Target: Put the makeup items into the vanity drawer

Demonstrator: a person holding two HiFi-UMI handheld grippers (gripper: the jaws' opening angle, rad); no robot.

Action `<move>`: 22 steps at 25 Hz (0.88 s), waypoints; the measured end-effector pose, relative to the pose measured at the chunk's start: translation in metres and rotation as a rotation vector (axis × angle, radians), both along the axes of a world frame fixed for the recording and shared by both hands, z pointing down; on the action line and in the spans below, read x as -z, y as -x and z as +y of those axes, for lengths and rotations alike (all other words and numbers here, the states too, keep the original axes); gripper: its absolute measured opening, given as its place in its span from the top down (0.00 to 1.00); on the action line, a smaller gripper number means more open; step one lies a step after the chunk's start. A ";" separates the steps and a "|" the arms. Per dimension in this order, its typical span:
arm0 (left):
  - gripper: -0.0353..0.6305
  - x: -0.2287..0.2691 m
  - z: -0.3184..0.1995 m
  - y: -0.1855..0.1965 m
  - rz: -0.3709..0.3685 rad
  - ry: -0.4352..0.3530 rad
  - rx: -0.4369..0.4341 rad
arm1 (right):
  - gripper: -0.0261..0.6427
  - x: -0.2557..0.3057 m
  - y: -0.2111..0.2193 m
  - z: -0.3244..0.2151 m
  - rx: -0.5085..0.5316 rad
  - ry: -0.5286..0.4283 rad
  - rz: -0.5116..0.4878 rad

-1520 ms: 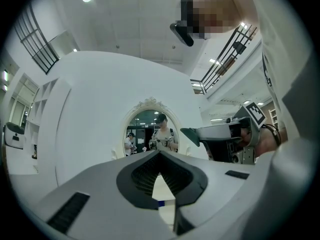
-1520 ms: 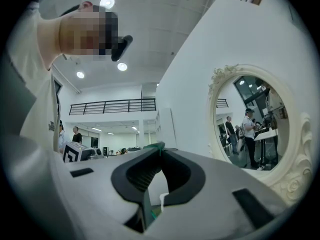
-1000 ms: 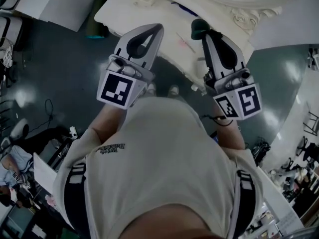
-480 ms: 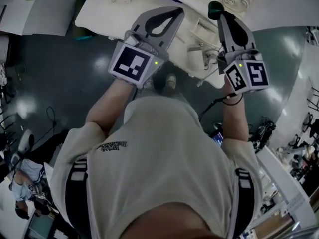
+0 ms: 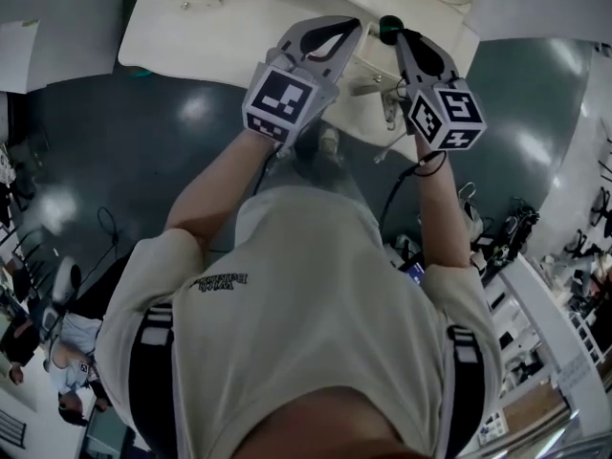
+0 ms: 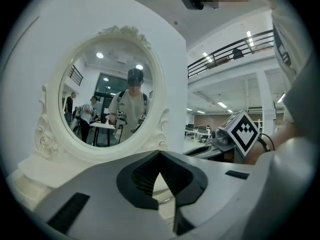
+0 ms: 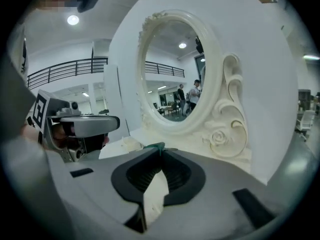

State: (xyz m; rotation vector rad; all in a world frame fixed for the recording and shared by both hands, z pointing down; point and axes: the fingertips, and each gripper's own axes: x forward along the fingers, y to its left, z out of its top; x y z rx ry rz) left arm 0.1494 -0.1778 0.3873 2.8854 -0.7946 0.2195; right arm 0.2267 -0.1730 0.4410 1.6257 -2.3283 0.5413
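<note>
Right hand-held gripper (image 5: 395, 36): its jaws are squeezed on a small dark green makeup thing (image 5: 387, 29). It points out over the white bench (image 5: 220, 36).
Green makeup thing: it sits right at the tips of the right hand-held gripper (image 7: 160, 152). Only a little green bit (image 7: 154, 146) sticks out past the tips. It is held up over the bench, near the curly base of the mirror (image 7: 175, 74). What kind of makeup it is cannot be told.
Left hand-held gripper (image 5: 350, 25): its jaws are together at the tips (image 6: 160, 154), with nothing between them. It is just beside the right one, to its left, and also over the bench.
The two hand-held grippers: their tips are close but do not touch.
Marker cubes: the left cube (image 5: 282, 98) and the right cube (image 5: 445, 113) face up at the head camera.
Mirror: round, with a white carved frame (image 6: 107, 99), standing upright at the back of the bench.
Drawer: it is too hard to make out.
Floor (image 5: 115, 142): dark grey and shiny, below the bench.
</note>
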 end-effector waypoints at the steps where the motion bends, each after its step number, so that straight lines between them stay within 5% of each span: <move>1: 0.93 -0.014 -0.002 -0.005 -0.016 0.023 -0.005 | 0.92 -0.014 -0.003 -0.001 -0.001 0.029 -0.001; 9: 0.93 -0.111 0.004 -0.025 -0.140 0.155 -0.058 | 0.92 -0.101 -0.004 0.000 0.030 0.227 0.014; 15: 0.93 -0.165 0.010 -0.028 -0.218 0.203 -0.065 | 0.92 -0.143 -0.004 0.004 0.085 0.335 0.126; 22: 0.93 -0.193 0.018 -0.028 -0.249 0.254 -0.076 | 0.91 -0.168 -0.001 0.007 0.115 0.416 0.151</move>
